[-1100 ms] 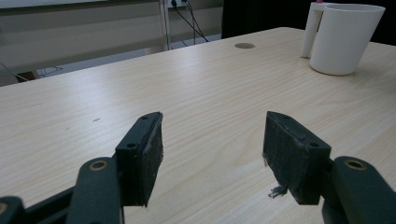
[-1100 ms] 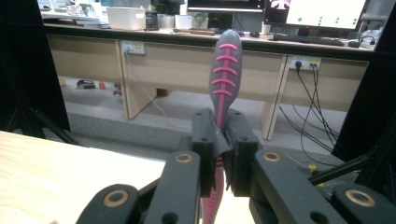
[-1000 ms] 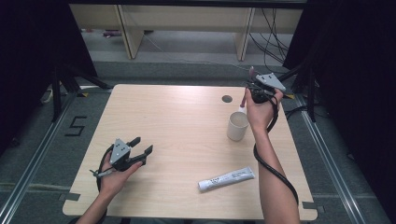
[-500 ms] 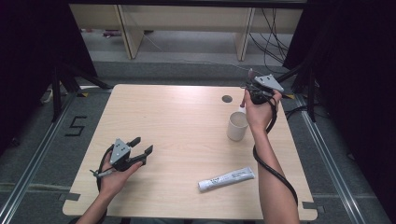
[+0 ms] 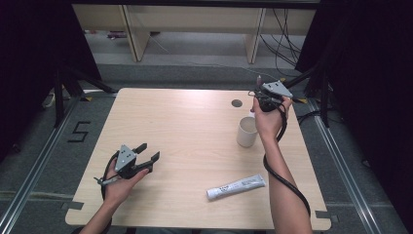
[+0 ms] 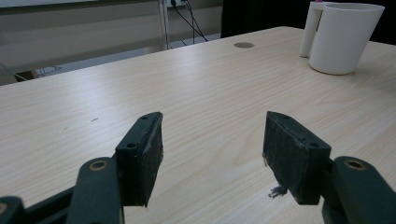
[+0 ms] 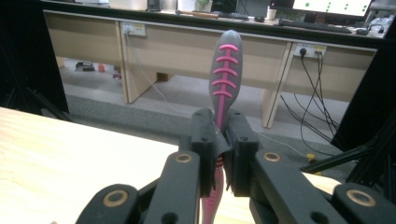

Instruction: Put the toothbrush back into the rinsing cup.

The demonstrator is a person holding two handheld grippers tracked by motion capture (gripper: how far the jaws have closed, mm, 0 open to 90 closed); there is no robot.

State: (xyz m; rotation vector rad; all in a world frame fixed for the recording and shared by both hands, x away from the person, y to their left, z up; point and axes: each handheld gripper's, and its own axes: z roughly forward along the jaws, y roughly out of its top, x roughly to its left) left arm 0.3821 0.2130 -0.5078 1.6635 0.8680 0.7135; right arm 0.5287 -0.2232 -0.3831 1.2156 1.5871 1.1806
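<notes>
My right gripper (image 5: 258, 91) is raised over the table's far right, jaws pointing up, just behind a white cup (image 5: 247, 131). It is shut on a grey toothbrush with pink ribs (image 7: 225, 65), which stands upright between the pads (image 7: 208, 140); its lower end is hidden behind the jaws. My left gripper (image 5: 150, 151) rests low at the front left of the table, open, with only bare wood between its pads (image 6: 145, 158). The cup (image 6: 343, 37) stands far off to its right.
A white toothpaste tube (image 5: 236, 186) lies on the wooden table (image 5: 185, 126) near the front right. A small round hole (image 5: 237, 103) sits behind the cup. Desks and cables stand on the floor beyond the far edge.
My right hand with the toothbrush has drifted slightly to the left near the cup. The left gripper has stayed where it was.
</notes>
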